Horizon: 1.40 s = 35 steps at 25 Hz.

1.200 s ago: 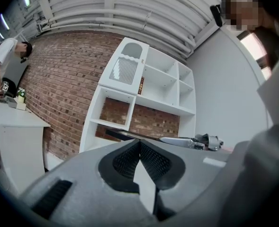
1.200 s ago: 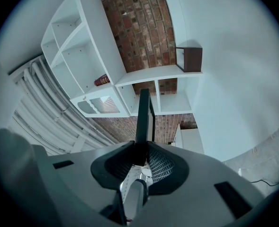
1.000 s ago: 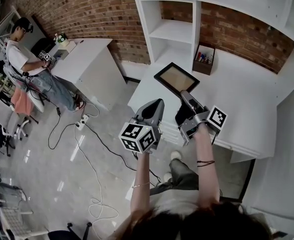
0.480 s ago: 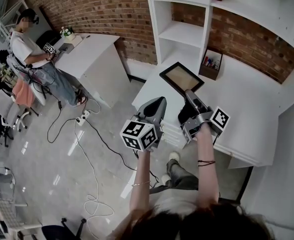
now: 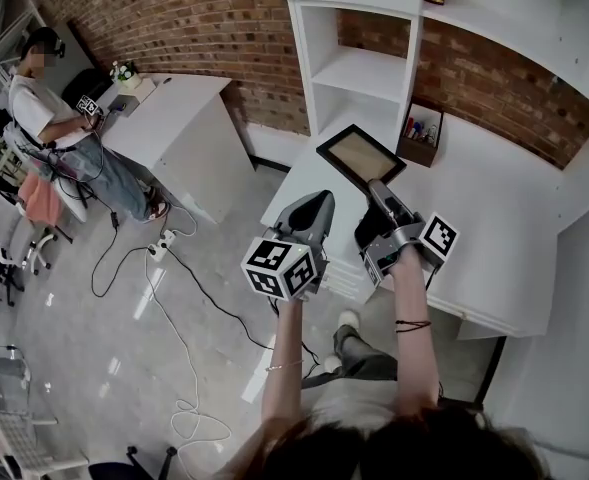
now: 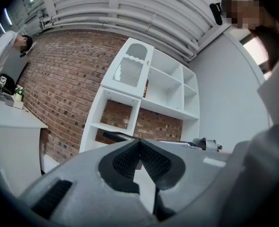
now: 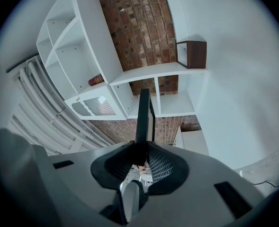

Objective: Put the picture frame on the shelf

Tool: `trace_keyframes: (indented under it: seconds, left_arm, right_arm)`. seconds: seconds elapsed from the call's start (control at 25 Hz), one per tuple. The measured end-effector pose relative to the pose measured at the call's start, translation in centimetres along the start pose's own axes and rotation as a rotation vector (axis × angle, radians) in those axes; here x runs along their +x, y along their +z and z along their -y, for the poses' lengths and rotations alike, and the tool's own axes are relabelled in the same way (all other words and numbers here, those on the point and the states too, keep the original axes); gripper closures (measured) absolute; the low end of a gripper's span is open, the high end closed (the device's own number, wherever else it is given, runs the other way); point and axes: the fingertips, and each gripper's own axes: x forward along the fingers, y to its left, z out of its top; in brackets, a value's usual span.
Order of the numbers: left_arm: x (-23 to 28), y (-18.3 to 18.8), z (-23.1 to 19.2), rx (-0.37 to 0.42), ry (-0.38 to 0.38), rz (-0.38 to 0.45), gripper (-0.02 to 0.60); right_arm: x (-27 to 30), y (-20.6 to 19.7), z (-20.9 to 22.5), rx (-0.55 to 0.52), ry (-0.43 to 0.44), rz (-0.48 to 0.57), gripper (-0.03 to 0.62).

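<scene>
Right tongs (image 5: 374,186) clamp a black-rimmed rectangular picture frame (image 5: 360,156) by its edge.
It hangs above the white worktop (image 5: 489,213), near the white shelf (image 5: 362,66); left tongs (image 5: 312,208) are closed, empty.

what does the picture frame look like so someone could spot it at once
In front of the white shelving unit on the brick wall, above the white desk, the right tongs clamp a rectangular picture frame with black rim and tan panel. Unlike the small brown pen box beside it, it hangs in the air.
</scene>
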Motion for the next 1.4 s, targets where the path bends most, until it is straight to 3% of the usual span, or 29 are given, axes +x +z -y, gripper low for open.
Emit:
trace_keyframes:
  seconds: [0.52, 1.0, 1.4]
  left_arm:
    - [4.6, 1.7, -4.0, 0.005, -0.008, -0.002, 0.571]
    - [9.5, 2.3, -6.3, 0.019, -0.026, -0.023, 0.571]
    - [12.5, 2.7, -8.7, 0.022, 0.003, -0.008, 0.571]
  right_arm:
    - [5.0, 2.7, 1.6, 0.02, -0.017, 0.035, 0.516]
    - [9.5, 6.0, 1.6, 0.02, 0.002, 0.036, 0.516]
    - [13.3, 8.2, 1.4, 0.015, 0.041, 0.002, 0.516]
